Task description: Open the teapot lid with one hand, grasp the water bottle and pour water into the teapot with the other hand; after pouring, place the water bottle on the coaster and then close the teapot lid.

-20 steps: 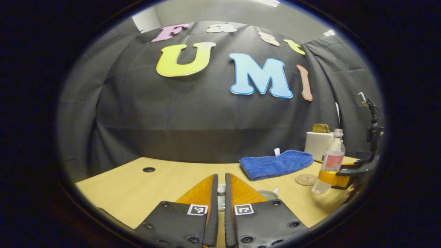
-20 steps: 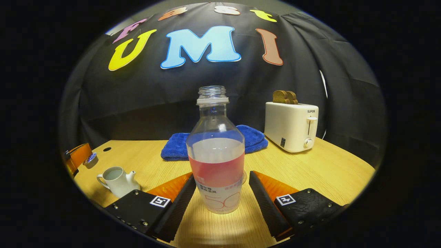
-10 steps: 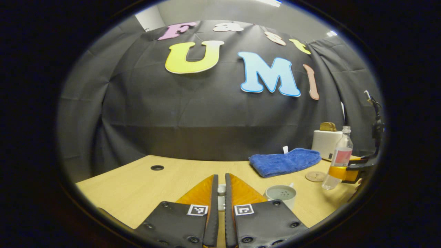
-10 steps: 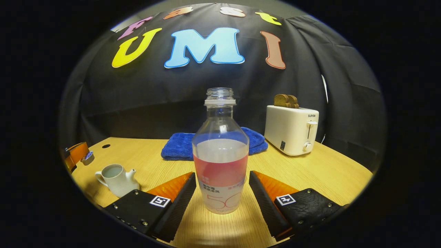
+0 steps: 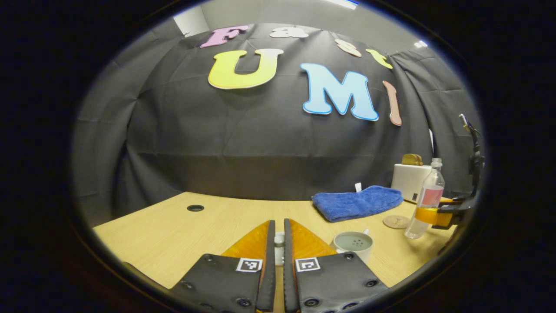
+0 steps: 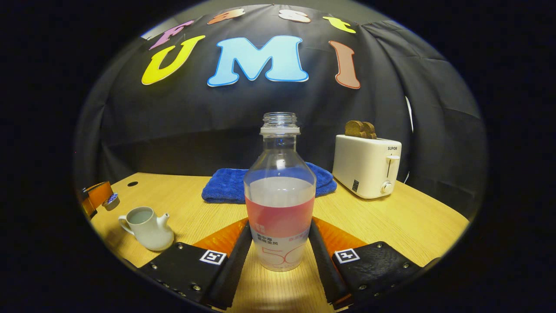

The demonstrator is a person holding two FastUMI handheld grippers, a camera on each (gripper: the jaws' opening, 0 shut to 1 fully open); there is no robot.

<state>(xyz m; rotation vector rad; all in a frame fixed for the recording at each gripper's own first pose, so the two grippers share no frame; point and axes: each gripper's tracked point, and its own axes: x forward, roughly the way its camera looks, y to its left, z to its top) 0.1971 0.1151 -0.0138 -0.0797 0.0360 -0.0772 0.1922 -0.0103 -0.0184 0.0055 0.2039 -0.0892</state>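
Partly hidden lid [image 5: 279, 238] between left tongs [image 5: 279, 252], teapot [image 5: 352, 243] half-covered

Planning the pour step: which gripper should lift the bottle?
Right. The right gripper has its fingers closed against both sides of the clear plastic water bottle with the pink label; the left gripper is shut on the small white teapot lid.

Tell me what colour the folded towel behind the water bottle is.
Blue. The towel shows best in the right gripper view, behind the water bottle.
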